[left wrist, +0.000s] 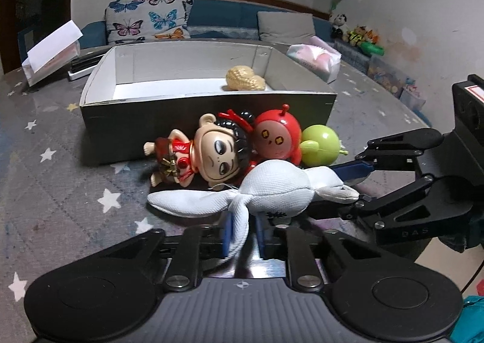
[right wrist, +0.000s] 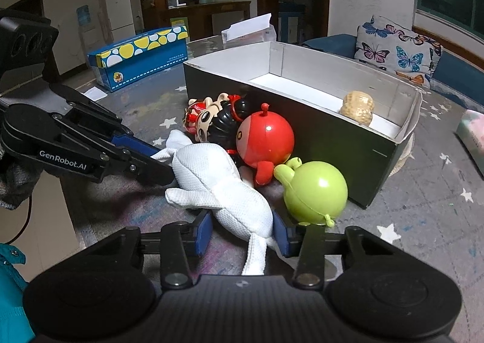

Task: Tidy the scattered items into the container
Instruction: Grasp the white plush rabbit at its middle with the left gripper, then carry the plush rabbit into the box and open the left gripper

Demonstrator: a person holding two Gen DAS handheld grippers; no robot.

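A white plush toy (left wrist: 272, 185) (right wrist: 217, 185) lies on the star-print tablecloth in front of a dark cardboard box (left wrist: 208, 110) (right wrist: 302, 119). My left gripper (left wrist: 244, 232) is shut on one thin limb of the plush. My right gripper (right wrist: 243, 232) is shut on the other end of it, its blue pads pressing on both sides. Between the plush and the box lie a doll figure (left wrist: 208, 155), a red round toy (left wrist: 276, 137) and a green round toy (right wrist: 314, 191). A tan peanut-shaped toy (left wrist: 245, 79) sits inside the box.
A pink-and-white tissue pack (left wrist: 314, 60) lies right of the box. A clear case with white paper (left wrist: 51, 52) stands at the far left. A blue spotted carton (right wrist: 142, 55) stands beyond the table. A butterfly pillow (left wrist: 148, 17) rests on the sofa behind.
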